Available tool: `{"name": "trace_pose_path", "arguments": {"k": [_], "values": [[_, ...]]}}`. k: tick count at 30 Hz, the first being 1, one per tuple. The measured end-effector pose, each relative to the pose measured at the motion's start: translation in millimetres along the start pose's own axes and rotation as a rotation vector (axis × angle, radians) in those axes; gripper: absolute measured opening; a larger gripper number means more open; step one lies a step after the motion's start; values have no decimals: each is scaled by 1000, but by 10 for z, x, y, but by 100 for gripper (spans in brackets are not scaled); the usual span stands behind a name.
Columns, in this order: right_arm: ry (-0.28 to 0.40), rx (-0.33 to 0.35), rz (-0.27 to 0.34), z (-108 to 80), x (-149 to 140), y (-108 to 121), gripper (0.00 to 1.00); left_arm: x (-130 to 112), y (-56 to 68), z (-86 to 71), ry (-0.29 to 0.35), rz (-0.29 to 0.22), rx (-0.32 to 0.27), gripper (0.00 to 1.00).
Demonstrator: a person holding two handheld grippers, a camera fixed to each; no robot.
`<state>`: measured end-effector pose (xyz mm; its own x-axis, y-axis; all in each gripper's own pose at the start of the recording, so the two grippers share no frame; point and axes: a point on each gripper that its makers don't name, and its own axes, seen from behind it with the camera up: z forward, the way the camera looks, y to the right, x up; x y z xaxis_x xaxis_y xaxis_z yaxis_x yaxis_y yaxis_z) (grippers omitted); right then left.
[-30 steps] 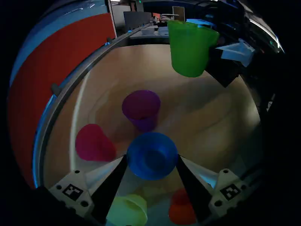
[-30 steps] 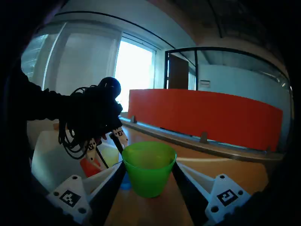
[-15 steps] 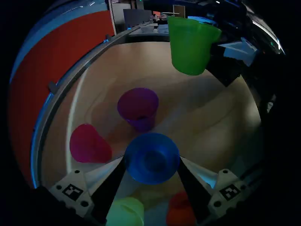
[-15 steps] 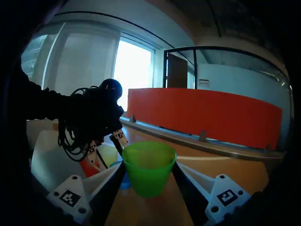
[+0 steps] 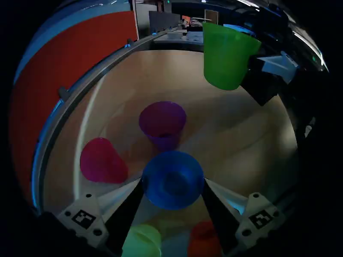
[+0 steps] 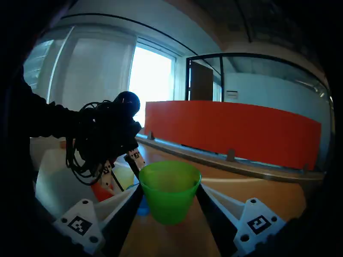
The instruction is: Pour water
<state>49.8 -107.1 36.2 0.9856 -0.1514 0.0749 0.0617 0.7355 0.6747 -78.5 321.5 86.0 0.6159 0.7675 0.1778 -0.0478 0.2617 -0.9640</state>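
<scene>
My left gripper (image 5: 172, 192) is shut on a blue cup (image 5: 173, 179), held upright above the wooden table (image 5: 231, 128). A purple cup (image 5: 163, 124) stands on the table just beyond it, mouth up. In the left gripper view the green cup (image 5: 226, 55) hangs high at the upper right, clamped by my right gripper. In the right gripper view that green cup (image 6: 170, 195) sits upright between my right gripper (image 6: 169, 201) fingers, which are shut on it. The left gripper (image 6: 122, 165) and its gloved hand appear beyond, at the left, with a bit of the blue cup (image 6: 142, 207) behind the green one.
A pink cup (image 5: 102, 162) stands upside down left of the blue one. A yellow-green cup (image 5: 142, 242) and an orange cup (image 5: 205, 240) lie below the left gripper. An orange partition (image 6: 240, 132) with a metal rail (image 5: 73, 100) borders the table's far side.
The green cup and right gripper shifted slightly right in the left gripper view. The blue cup stays held; the table cups barely moved in view.
</scene>
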Motion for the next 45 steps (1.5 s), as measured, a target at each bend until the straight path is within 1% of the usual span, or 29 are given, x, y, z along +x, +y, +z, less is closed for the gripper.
{"name": "trace_pose_path", "arguments": {"k": [3,9,12,18,27,39,45], "values": [[-1,-2,0,-3,-8,4,90,-8,-13,-7,1,-7,5,88],[-2,-2,2,3,2,3,90,-13,32,-25,5,8,7,88],[1,-1,1,5,23,-11,90,4,48,-46,16,6,9,88],[0,0,-5,5,66,-33,90,52,24,-134,44,-1,26,88],[2,3,-14,15,136,-76,90,199,-75,-377,113,-15,73,88],[8,12,-35,24,276,-166,90,371,-162,-790,231,-36,152,88],[12,14,-43,11,343,-210,90,431,-198,-1015,295,-61,194,88]]}}
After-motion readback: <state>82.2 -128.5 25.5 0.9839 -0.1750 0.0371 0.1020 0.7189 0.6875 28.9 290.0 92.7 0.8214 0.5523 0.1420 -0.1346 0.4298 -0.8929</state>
